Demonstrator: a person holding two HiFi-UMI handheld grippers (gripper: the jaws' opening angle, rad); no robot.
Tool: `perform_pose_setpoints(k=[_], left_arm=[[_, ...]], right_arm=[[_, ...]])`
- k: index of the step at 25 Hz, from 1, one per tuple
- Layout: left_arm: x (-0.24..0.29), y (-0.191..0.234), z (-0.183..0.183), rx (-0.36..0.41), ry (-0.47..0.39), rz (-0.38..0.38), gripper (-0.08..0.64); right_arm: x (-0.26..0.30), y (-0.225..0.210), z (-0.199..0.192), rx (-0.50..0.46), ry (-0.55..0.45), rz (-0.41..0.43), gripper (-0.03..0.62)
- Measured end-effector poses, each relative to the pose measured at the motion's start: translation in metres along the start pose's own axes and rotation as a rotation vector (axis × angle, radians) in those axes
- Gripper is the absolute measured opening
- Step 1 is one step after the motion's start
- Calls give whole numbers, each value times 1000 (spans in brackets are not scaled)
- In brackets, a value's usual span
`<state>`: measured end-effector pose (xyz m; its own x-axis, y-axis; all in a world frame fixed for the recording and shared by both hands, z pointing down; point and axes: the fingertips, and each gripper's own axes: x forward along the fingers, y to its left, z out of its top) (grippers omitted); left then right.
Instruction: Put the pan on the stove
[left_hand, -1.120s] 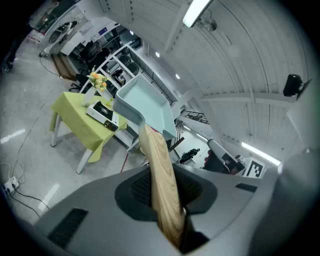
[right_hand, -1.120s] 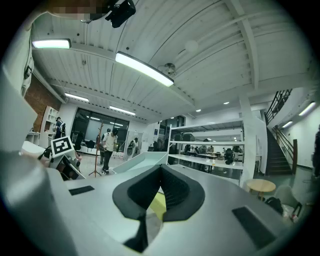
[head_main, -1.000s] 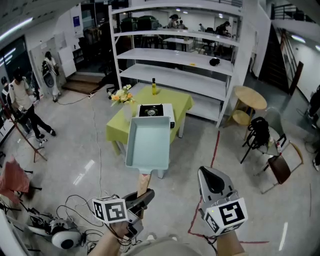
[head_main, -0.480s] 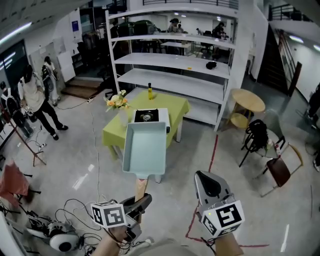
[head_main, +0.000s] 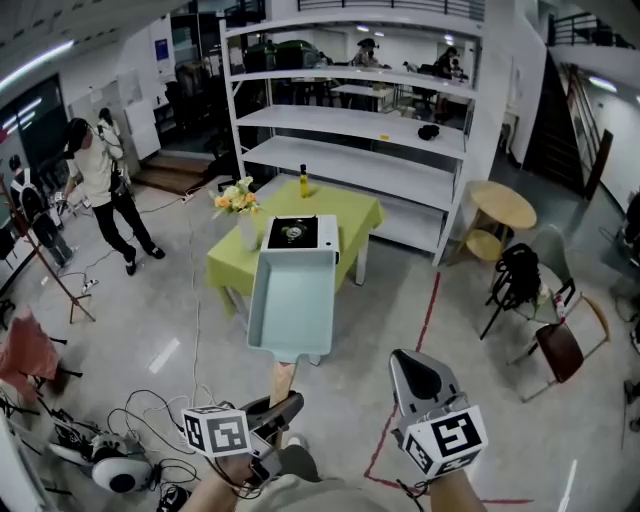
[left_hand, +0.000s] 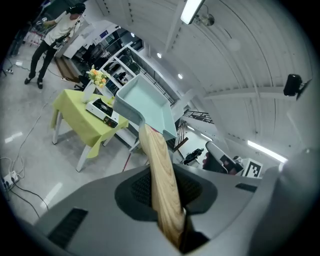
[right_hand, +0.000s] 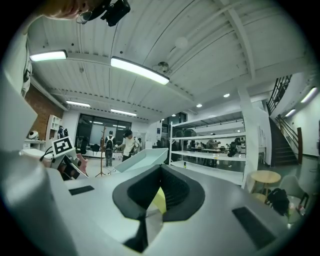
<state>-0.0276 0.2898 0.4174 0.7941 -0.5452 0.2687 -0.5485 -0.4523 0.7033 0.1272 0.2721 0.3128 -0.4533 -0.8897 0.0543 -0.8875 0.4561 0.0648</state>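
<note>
A pale teal rectangular pan (head_main: 293, 305) hangs in the air in front of me, and its far edge overlaps the table in the head view. My left gripper (head_main: 283, 405) is shut on its wooden handle (head_main: 284, 378). In the left gripper view the handle (left_hand: 162, 180) runs up from between the jaws to the pan (left_hand: 142, 102). A portable gas stove (head_main: 294, 233) sits on the yellow-green table (head_main: 345, 207), a few steps ahead. My right gripper (head_main: 418, 372) is held at the lower right, shut and empty. The right gripper view shows the pan (right_hand: 142, 159) to its left.
A vase of flowers (head_main: 238, 203) and a bottle (head_main: 303, 181) stand on the table by the stove. Behind is a tall white shelf rack (head_main: 350, 110). A round wooden table (head_main: 497, 205) and chairs (head_main: 560, 340) are at the right. A person (head_main: 105, 180) walks at left; cables (head_main: 150, 420) lie on the floor.
The person at the left has walked to the right. The pan stays in my left gripper's grip, and the view has shifted slightly toward the table.
</note>
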Motion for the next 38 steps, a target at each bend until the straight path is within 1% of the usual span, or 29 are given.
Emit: perform_pose_setpoints(k=[3,8,12,15,22,25,30,36,38], left_arm=[[8,5,-2,9,4,-3,81],[19,22,3,-3,-7,-14,81],[29,41,13,4,-8,-8,81],[42,58,28,1,-10,-5,81],[68,103,79,-13,7,-4,81],[83,123,103,-23,14,-7,81],[109,161,147,-18,46,1,81],[141,210,209,-43,70,-16,81],[151,226,230,-40,77,-18,81]], right_arm=[[4,-7,-6,-9,-2,-7,6],[20,-8,-19,-1,3,3,6],[43,-12,-27,-17,16,10,6],[67,-20,-31,-13,26,13,6],[134,-35,-31,-1,61,19,6],[167,-44,-30,-12,77,18,6],[230,-59,-29,-1,94,14,6],[316,-77,-23,-4,129,15,6],[345,-83,-19,-5,137,11,6]])
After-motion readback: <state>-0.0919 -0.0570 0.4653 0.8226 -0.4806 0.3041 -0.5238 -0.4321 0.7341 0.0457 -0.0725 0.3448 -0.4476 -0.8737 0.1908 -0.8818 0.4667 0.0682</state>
